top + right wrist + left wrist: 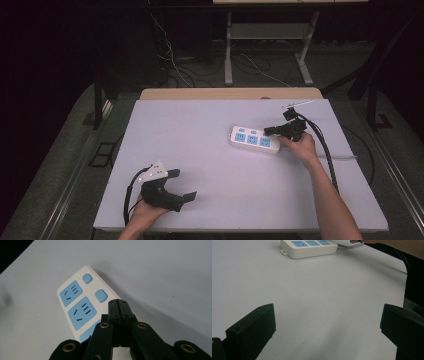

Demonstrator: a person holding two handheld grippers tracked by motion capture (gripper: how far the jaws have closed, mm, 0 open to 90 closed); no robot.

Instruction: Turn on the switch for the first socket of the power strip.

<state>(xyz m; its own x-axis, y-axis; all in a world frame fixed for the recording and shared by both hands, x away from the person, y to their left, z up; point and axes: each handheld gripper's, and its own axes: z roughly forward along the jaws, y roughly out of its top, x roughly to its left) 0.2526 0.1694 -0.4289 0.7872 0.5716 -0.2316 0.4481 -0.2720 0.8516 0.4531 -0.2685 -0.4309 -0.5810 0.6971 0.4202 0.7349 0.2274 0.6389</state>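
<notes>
your left gripper (181, 185) sits at the near left corner of the white table (215, 190), held low in your left hand (145, 210). its jaws stand wide apart with nothing between them; in the left gripper view they frame bare tabletop (319, 315), grey plate on top, cable looping back off the near edge.

farther out, right of centre, lies the power strip (254, 139): white body, three blue sockets, blue buttons along its far side. it lies flat, slightly angled, well apart from your left gripper.

your right gripper (270, 131) is over the strip's right end, held in your right hand (300, 146). its jaws are pressed together, tips meeting; in the right gripper view (119, 305) they sit just by the second blue button (101, 295). cannot tell whether the tips touch the strip. nothing held between them.

beyond the table: floor, cables, a desk frame (270, 45).
</notes>
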